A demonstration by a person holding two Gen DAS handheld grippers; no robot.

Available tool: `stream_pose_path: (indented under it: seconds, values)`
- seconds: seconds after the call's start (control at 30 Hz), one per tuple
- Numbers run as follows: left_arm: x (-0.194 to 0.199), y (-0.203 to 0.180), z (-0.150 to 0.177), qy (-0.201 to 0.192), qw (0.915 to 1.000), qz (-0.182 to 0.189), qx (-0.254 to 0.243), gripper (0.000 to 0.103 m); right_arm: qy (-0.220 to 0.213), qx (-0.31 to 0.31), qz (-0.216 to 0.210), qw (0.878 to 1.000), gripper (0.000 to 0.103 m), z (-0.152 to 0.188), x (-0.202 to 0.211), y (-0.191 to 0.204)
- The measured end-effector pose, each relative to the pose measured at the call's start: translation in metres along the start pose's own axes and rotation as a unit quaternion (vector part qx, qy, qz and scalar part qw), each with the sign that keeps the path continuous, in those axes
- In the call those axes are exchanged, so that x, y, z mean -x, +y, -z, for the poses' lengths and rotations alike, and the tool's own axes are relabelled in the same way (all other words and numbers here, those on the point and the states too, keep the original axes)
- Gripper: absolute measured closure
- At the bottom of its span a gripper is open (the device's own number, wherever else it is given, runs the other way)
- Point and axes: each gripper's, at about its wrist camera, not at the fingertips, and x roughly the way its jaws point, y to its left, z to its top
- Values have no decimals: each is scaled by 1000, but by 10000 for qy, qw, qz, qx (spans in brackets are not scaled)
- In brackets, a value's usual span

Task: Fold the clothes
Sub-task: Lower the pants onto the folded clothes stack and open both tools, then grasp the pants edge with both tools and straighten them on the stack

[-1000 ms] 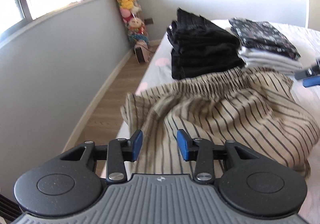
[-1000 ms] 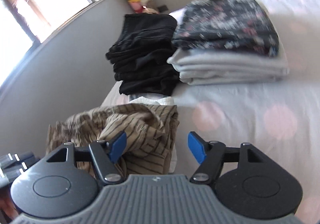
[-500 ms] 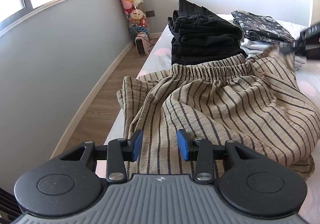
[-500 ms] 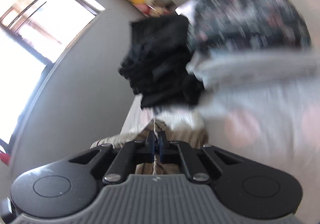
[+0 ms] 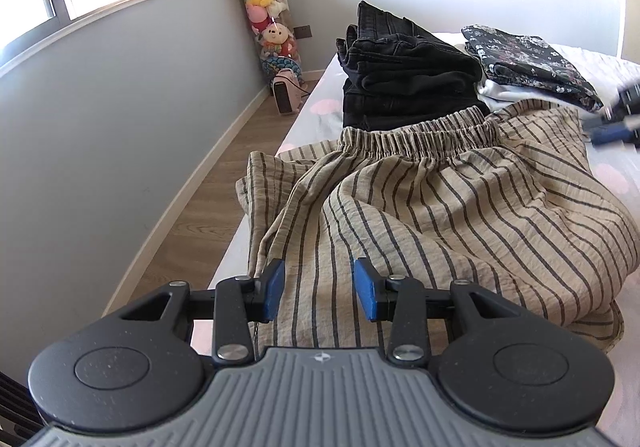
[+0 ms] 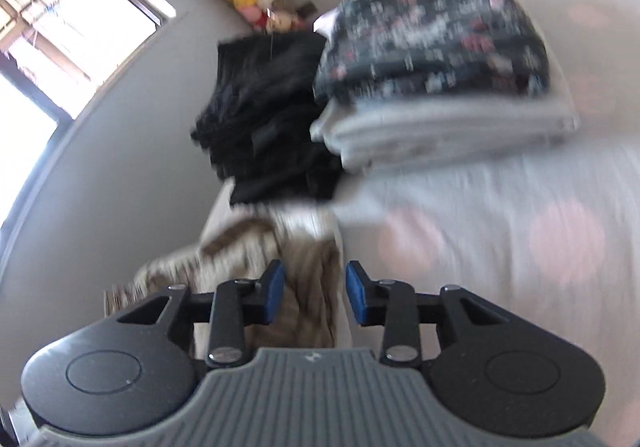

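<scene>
Beige trousers with dark stripes (image 5: 440,207) lie loosely spread on the bed, elastic waistband toward the far side. My left gripper (image 5: 320,289) hovers over their near hem, open, with cloth below its pads but not pinched. In the left wrist view my right gripper (image 5: 612,119) is a blur at the trousers' far right corner. In its own view my right gripper (image 6: 315,293) is opening its jaws; the striped cloth (image 6: 308,271) shows in the gap and the pads do not press on it.
Behind the trousers stand a folded black stack (image 5: 404,83) and a floral garment (image 5: 528,59) on pale folded clothes (image 6: 440,127). The white sheet with pink dots (image 6: 520,247) stretches right. Left of the bed are wood floor (image 5: 200,215), a small heater (image 5: 286,97) and a tube of plush toys (image 5: 260,7).
Half a second ago my right gripper was shut on the striped cloth; now its jaws stand apart. The trousers have spread flatter and wider. My left gripper has stayed put.
</scene>
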Motion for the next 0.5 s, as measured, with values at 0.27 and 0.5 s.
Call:
stream_pose_path:
  seconds: [0.27, 0.5]
  values:
    - [6, -1, 2, 1, 10000, -52, -66, 54, 410, 1026, -149, 9938, 64, 34, -21, 26]
    - [1, 1, 4, 4, 10000, -81, -57, 54, -188, 1252, 225, 9917, 65, 18, -44, 34]
